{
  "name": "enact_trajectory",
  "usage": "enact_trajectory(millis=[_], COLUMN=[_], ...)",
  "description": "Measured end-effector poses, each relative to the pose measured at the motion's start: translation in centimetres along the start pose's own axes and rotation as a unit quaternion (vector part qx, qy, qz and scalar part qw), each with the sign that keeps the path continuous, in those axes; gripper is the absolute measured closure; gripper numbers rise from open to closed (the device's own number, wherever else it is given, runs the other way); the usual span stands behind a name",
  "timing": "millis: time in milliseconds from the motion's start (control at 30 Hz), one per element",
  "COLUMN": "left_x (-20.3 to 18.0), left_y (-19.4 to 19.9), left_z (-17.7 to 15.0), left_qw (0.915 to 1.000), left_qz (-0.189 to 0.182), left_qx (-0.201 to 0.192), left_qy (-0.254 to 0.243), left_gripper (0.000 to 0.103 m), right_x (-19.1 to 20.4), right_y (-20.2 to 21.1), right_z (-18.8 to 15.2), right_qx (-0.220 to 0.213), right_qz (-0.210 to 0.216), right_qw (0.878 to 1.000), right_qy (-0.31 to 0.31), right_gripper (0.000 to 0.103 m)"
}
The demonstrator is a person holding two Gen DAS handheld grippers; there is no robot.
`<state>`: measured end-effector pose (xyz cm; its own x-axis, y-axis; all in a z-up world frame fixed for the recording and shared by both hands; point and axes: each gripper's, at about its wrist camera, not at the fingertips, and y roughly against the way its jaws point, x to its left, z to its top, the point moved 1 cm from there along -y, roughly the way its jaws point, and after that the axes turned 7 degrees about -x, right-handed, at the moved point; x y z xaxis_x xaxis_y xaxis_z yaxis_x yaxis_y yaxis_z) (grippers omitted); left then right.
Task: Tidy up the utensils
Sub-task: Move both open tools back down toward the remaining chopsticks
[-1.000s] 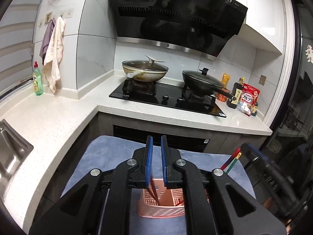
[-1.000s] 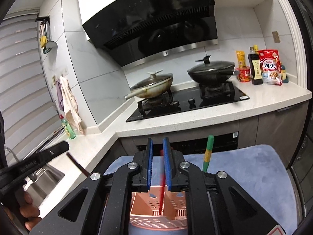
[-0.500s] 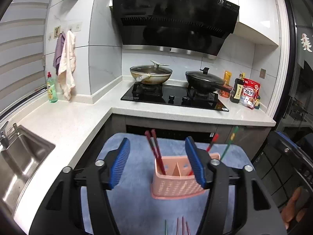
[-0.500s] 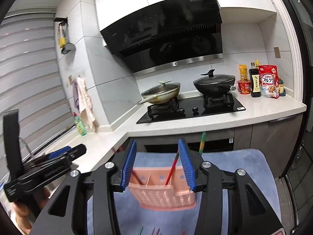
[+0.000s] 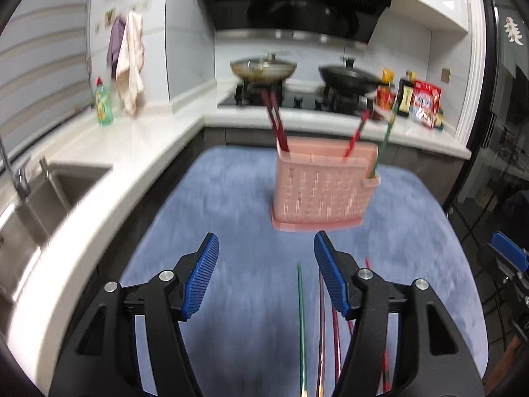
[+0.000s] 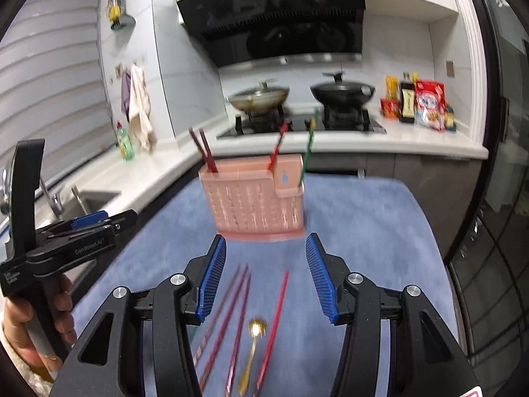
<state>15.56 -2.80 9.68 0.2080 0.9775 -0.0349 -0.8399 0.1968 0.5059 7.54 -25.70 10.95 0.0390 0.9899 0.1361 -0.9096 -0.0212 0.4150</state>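
Left gripper (image 6: 109, 220) side reads "GenRobot.AI" (blurred)

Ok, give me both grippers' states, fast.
Left gripper: open, holding nothing, fingers just opened.
Right gripper: open, holding nothing, fingers just opening.

We see an L-shaped white countertop (image 5: 158, 139) running along pale tiled walls (image 6: 195, 76), with a steel sink (image 5: 49, 198) and tap at its left end. A black range hood (image 6: 274, 13) hangs over a black hob (image 6: 297, 125) bearing two lidded pans. Cloths (image 5: 130, 63) hang on the wall above a green bottle (image 5: 103, 102). Packets and a dark bottle (image 6: 407, 101) stand at the counter's right end. A blue mat (image 5: 231, 205) covers the nearer surface.
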Motion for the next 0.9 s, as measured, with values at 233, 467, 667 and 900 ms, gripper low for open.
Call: enact_trajectory(millis=[233, 467, 667, 900], left_x=[0.5, 0.3, 0.2, 0.1], left_y=[0.1, 0.2, 0.3, 0.2], left_z=[-6.8, -11.1, -13.2, -14.3], left_qw=[0.9986, 0.9968, 0.9956, 0.9944], left_qz=[0.007, 0.009, 0.005, 0.009], left_qx=[0.051, 0.078, 0.093, 0.105], left_qy=[0.009, 0.012, 0.015, 0.011], left_gripper=[0.046, 0.046, 0.046, 0.046], right_x=[-0.7, -0.2, 0.2, 0.5], right_y=[0.6, 0.2, -0.3, -1.1], right_z=[-6.5, -11.3, -13.7, -15.0], right_qx=[0.049, 0.083, 0.102, 0.12], right_qz=[-0.022, -0.036, -0.04, -0.034], right_qw=[0.998, 0.996, 0.994, 0.992], right_qy=[-0.018, -0.019, -0.017, -0.027], right_gripper=[0.054, 0.054, 0.064, 0.078])
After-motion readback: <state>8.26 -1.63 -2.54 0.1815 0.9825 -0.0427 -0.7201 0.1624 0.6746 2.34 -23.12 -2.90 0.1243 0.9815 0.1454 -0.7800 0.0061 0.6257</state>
